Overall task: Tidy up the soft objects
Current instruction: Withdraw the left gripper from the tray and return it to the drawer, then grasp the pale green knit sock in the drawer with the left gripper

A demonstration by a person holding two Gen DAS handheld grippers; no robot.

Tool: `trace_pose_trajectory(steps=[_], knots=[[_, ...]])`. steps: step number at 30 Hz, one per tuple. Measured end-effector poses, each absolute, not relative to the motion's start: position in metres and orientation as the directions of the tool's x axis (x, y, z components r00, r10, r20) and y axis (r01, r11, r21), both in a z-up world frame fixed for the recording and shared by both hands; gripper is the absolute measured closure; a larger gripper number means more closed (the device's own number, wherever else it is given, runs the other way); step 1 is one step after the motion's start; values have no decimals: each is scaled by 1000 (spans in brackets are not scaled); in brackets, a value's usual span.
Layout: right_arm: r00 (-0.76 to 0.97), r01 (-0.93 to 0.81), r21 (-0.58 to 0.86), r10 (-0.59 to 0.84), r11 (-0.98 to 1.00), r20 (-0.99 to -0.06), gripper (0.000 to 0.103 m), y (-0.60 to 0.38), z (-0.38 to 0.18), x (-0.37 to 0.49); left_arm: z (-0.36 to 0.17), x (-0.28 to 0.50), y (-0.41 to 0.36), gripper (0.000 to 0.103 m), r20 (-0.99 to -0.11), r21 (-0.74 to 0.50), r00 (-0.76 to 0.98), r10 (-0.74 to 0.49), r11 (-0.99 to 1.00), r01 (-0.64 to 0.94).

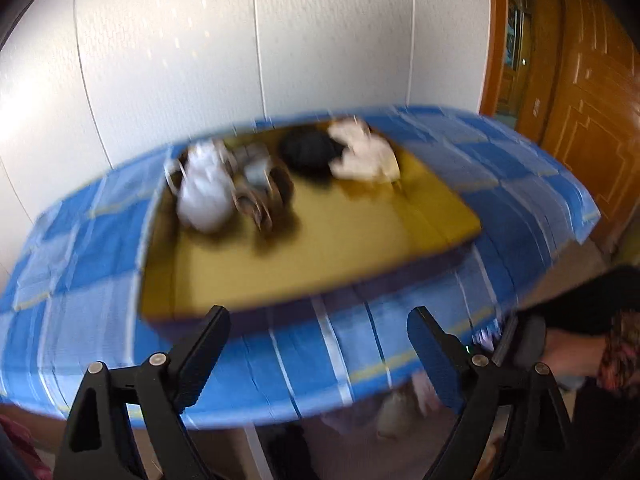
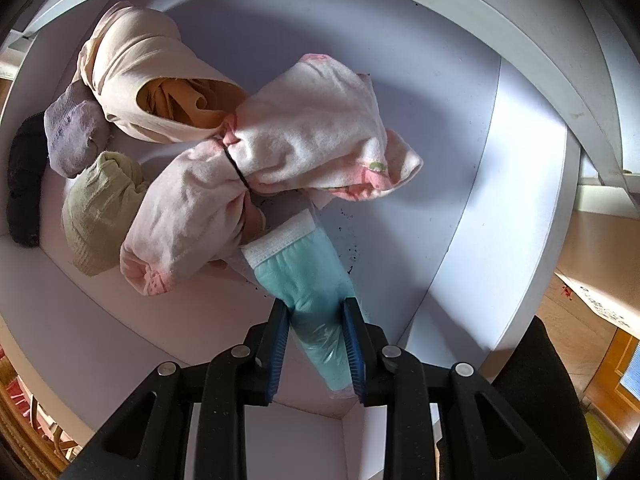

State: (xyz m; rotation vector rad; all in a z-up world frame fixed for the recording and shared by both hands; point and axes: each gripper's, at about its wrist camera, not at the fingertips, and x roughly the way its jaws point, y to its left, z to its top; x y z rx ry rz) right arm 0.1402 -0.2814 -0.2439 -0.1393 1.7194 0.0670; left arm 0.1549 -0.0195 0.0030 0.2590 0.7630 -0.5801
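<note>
In the right wrist view my right gripper [image 2: 316,312] is shut on a teal cloth in clear plastic wrap [image 2: 308,276], held low inside a white bin [image 2: 480,160]. In the bin lie a pink-white bundle tied with a black band [image 2: 248,176], a cream garment roll [image 2: 140,64], a green sock ball [image 2: 100,208], a grey sock [image 2: 72,136] and a dark sock [image 2: 24,180]. In the blurred left wrist view my left gripper [image 1: 318,344] is open and empty before a yellow tray [image 1: 320,240] holding a white bundle [image 1: 204,188], brown-grey rolls [image 1: 260,188], a black ball [image 1: 308,152] and a cream cloth [image 1: 366,152].
The tray sits on a table with a blue checked cloth [image 1: 100,248] against a white wall. A wooden door [image 1: 580,120] stands to the right. A person's sleeve and hand [image 1: 592,332] show at the right edge. Wooden floor lies right of the bin [image 2: 600,256].
</note>
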Motion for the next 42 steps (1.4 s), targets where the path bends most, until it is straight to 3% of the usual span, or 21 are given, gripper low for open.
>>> trace_pose_trajectory(steps=[8,12,18,28,36,42], knots=[[-142,-118,-42,-58,992,-988,76,-278,-243,139,-122,120,-53,12,-915,13,307,-261,743,669],[-141,-102,-35,-49,994,-989,76,-283,-242,138,-171,116,-81,13,-961,36,216,-172,698,716],[-141,-104,-38,-52,994,-989,77,-285,-243,138,-219,125,-118,16,-988,-9,97,-122,665,747],[-141,-99,-34,-48,995,-989,77,-286,-243,138,-255,131,-143,19,-995,-7,61,-82,655,756],[-141,-98,-35,-49,995,-989,77,-286,-242,137,-277,125,-154,36,-997,-1,50,-60,651,759],[-141,-101,-36,-50,994,-989,77,-285,-241,137,-279,120,-146,41,-995,-2,61,-74,659,752]])
